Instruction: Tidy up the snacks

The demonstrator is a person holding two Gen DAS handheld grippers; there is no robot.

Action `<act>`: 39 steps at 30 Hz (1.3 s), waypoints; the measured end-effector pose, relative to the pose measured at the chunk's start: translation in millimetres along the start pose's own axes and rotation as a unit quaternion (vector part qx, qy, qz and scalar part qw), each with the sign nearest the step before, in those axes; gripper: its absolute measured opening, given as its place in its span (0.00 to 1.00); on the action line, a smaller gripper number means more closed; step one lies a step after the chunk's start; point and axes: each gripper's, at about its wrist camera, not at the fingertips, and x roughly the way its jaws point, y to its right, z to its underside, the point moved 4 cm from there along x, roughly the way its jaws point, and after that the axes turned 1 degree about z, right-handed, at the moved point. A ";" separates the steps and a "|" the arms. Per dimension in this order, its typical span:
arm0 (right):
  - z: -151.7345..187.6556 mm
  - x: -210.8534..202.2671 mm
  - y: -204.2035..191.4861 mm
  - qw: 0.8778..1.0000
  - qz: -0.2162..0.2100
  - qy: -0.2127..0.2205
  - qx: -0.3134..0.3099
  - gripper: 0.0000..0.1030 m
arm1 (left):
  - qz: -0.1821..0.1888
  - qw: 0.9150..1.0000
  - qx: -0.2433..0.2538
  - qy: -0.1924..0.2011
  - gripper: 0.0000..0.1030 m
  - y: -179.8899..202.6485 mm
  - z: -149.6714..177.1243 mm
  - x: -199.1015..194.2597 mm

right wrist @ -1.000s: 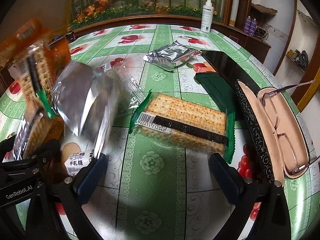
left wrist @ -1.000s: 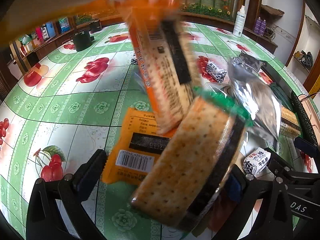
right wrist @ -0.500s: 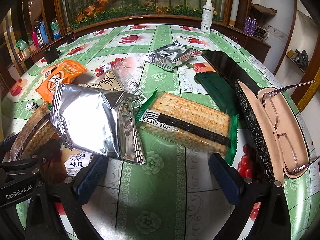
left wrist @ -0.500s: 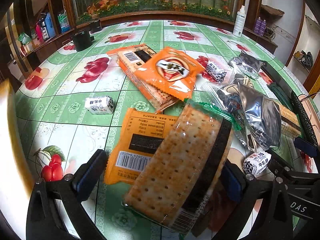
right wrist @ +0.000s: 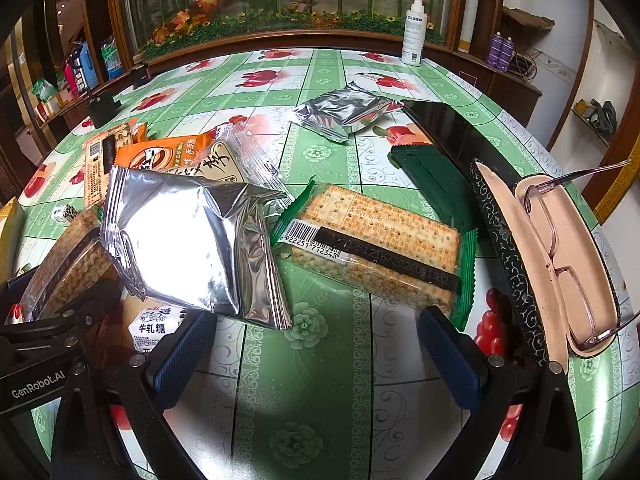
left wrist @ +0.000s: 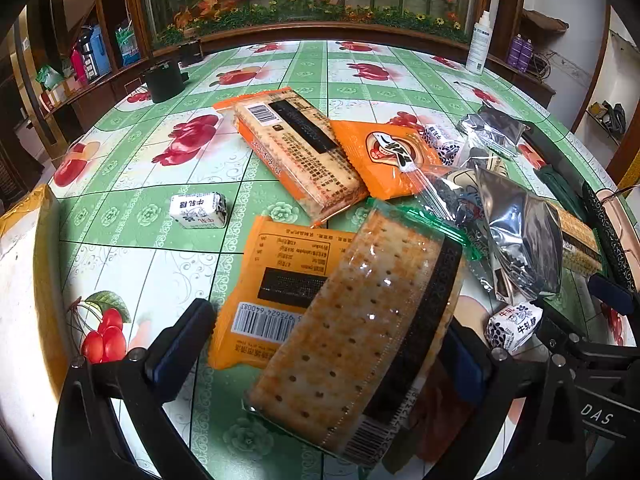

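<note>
My left gripper (left wrist: 320, 348) is open, and a green-wrapped cracker pack (left wrist: 360, 320) lies tilted between its fingers, resting on a flat orange packet (left wrist: 276, 280). Beyond these lie a long orange cracker pack (left wrist: 296, 152), an orange bag (left wrist: 384, 156), a silver bag (left wrist: 520, 236) and small milk candies (left wrist: 198, 210). My right gripper (right wrist: 314, 356) is open with nothing between its fingers. Just ahead of it lies a second green cracker pack (right wrist: 376, 248), with the big silver bag (right wrist: 188, 240) to its left and a smaller silver bag (right wrist: 344, 110) farther back.
An open glasses case (right wrist: 560, 264) with spectacles lies along the table's right edge, with a dark flat slab (right wrist: 440, 136) behind it. A spray bottle (right wrist: 414, 32) and a black pot (left wrist: 164, 82) stand at the far rim. A yellow-white object (left wrist: 24, 240) shows at the left edge.
One second ago snacks were tumbling down, blurred in the air; now they lie still on the table. The orange container overhead is gone from the top of the view. Both grippers stayed put.
</note>
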 end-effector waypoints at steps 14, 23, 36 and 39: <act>8.3 -8.9 1.9 0.994 -0.077 -0.044 -0.063 0.99 | 0.000 1.000 0.000 0.000 1.00 0.1 0.3 0.0; 18.2 -35.7 14.3 0.977 -0.174 -0.097 -0.074 0.92 | 0.000 1.000 0.000 0.000 1.00 -0.1 0.4 0.0; 25.1 -61.8 12.3 0.963 -0.224 -0.091 -0.119 0.73 | 0.053 0.998 0.004 -0.044 0.99 -14.7 2.1 -38.9; 20.9 -62.3 15.3 0.964 -0.225 -0.089 -0.110 0.74 | 0.073 0.996 0.021 -0.051 0.90 -14.0 -10.4 -38.6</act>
